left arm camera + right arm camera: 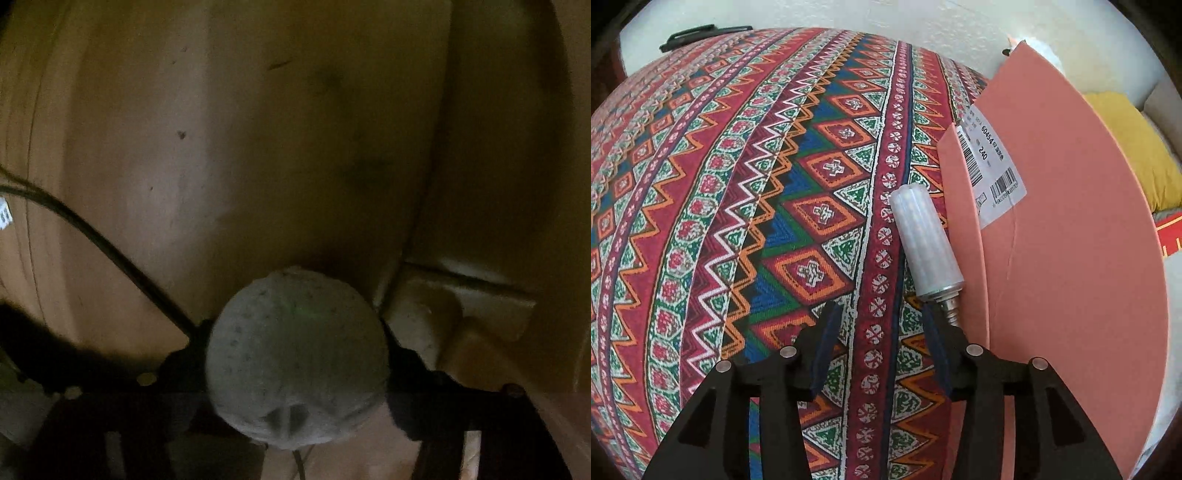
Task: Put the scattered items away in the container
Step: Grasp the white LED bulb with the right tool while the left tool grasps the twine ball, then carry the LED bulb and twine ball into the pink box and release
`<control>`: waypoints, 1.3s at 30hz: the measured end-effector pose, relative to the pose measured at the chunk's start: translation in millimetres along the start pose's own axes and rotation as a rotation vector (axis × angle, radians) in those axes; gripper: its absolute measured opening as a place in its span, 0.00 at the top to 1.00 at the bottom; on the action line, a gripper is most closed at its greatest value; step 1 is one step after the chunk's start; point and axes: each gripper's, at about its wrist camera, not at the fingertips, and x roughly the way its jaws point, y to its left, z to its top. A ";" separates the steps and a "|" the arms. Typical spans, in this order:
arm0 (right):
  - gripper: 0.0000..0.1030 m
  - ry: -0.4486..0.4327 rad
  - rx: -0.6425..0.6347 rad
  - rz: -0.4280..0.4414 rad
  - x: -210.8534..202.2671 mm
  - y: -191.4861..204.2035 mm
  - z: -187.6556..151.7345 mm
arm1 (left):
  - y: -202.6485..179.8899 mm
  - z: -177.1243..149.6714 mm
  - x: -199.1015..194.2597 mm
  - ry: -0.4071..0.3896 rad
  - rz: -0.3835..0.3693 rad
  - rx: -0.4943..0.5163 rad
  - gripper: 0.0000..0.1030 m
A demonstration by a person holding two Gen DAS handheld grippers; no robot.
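Left gripper [295, 365] clamped on a grey speckled ball [295, 354], low inside the dim cardboard container [258, 147]. Right gripper [879, 347], jaws apart, hovers over patterned woven cloth [738, 221] beside a frosted cylindrical bulb [925, 243] lying against the pink box wall [1071, 258]. Release the ball low so it settles without bouncing.

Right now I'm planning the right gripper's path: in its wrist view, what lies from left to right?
Patterned cloth → white LED bulb → pink box wall → yellow cushion.
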 end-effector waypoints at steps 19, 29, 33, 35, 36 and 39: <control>0.64 0.051 -0.047 -0.175 27.9 -1.7 42.4 | 236.7 -113.5 -405.4 -0.890 -0.568 -1.022 0.39; 0.69 0.027 0.031 0.192 -46.5 -12.5 24.2 | 304.8 -118.9 -484.9 -1.131 -0.440 -1.018 0.39; 0.69 -0.116 0.042 0.373 -128.1 -5.8 -51.9 | 321.3 -109.0 -520.3 -1.225 -0.389 -0.943 0.39; 0.69 -0.188 0.059 0.401 -165.1 -2.3 -99.3 | 327.6 -99.6 -541.9 -1.262 -0.366 -0.894 0.39; 0.69 -0.229 0.080 0.420 -182.4 -6.9 -123.5 | 330.8 -93.2 -553.2 -1.274 -0.358 -0.869 0.39; 0.69 -0.345 0.186 0.450 -222.6 -40.0 -191.4 | 338.0 -71.5 -584.9 -1.293 -0.347 -0.799 0.39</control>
